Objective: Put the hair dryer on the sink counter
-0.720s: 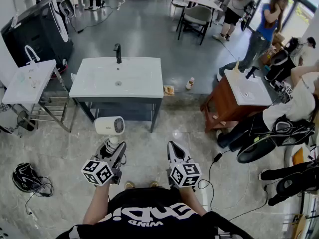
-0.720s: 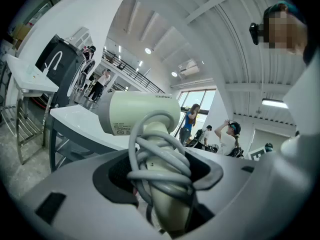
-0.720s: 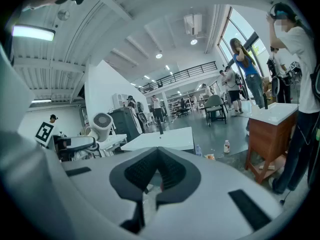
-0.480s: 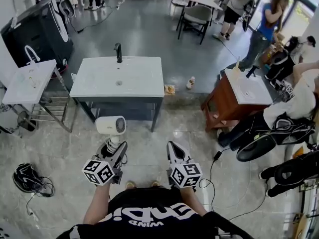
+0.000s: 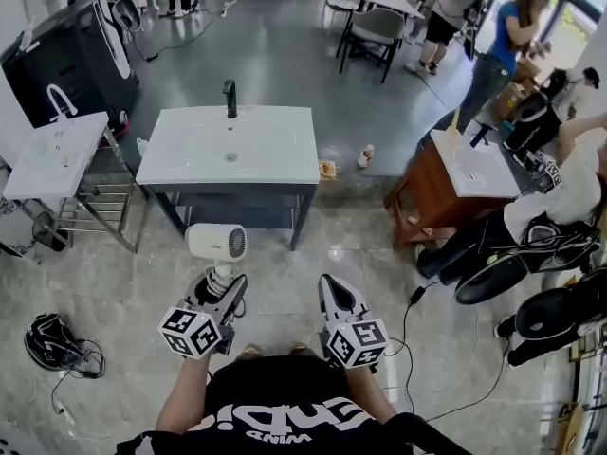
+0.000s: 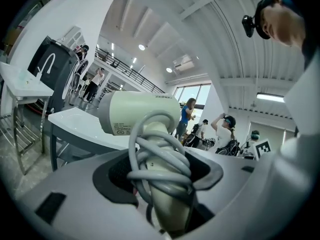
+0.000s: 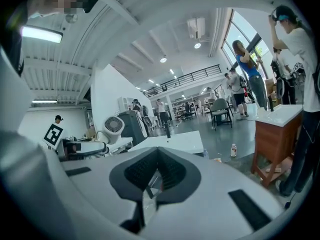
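Note:
A white hair dryer (image 5: 216, 243) stands upright in front of me, its grey cord wound round the handle. My left gripper (image 5: 221, 287) is shut on that handle. In the left gripper view the hair dryer (image 6: 137, 113) fills the middle, its handle pinched between the jaws of the left gripper (image 6: 165, 169). The white sink counter (image 5: 275, 150) with a black faucet (image 5: 230, 98) stands a short way beyond the dryer; its top shows as the sink counter (image 6: 80, 126) behind the barrel. My right gripper (image 5: 332, 290) is shut and holds nothing; the right gripper (image 7: 157, 160) points toward the counter (image 7: 180, 143).
A second white basin (image 5: 52, 154) on a metal rack stands at the left. A wooden vanity (image 5: 455, 183) stands at the right, with seated people beside it. A small bottle (image 5: 364, 156) sits on the floor past the counter. A cable bundle (image 5: 47, 344) lies at the lower left.
The sink counter has drawn slightly nearer and the view has shifted a little. The hair dryer stays in my left gripper; the right gripper keeps its place beside it.

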Tool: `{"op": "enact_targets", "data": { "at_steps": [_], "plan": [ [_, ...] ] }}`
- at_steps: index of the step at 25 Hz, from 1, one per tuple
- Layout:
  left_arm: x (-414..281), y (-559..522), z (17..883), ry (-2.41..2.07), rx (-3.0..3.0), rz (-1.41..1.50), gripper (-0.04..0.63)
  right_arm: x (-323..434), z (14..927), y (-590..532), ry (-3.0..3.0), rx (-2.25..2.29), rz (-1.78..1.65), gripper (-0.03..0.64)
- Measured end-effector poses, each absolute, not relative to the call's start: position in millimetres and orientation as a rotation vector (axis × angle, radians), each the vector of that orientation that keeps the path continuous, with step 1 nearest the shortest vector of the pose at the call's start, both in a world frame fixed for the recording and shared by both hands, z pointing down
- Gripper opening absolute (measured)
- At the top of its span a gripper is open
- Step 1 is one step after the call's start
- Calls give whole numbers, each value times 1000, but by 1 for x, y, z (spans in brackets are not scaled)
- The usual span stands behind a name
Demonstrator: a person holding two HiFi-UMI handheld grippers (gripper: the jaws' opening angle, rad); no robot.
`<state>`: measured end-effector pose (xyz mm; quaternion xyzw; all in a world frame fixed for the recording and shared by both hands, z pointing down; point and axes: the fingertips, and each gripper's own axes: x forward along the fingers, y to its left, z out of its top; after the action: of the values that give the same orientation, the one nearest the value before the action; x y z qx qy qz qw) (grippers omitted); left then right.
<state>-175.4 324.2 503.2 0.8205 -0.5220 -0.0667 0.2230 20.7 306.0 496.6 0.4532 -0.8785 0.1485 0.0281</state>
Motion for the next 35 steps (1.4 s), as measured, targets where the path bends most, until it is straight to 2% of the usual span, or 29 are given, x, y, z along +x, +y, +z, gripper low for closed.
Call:
{"op": "enact_targets", "data": {
  "at_steps": [13,35],
  "plan": [
    [-194,328,525,-1337,2295,-150,287,14,507,330,-2654,1538,437,15],
    [-186,253,532,-1302,2296,-129,287,18,528,265,-2616,1560,471,15]
  ]
}}
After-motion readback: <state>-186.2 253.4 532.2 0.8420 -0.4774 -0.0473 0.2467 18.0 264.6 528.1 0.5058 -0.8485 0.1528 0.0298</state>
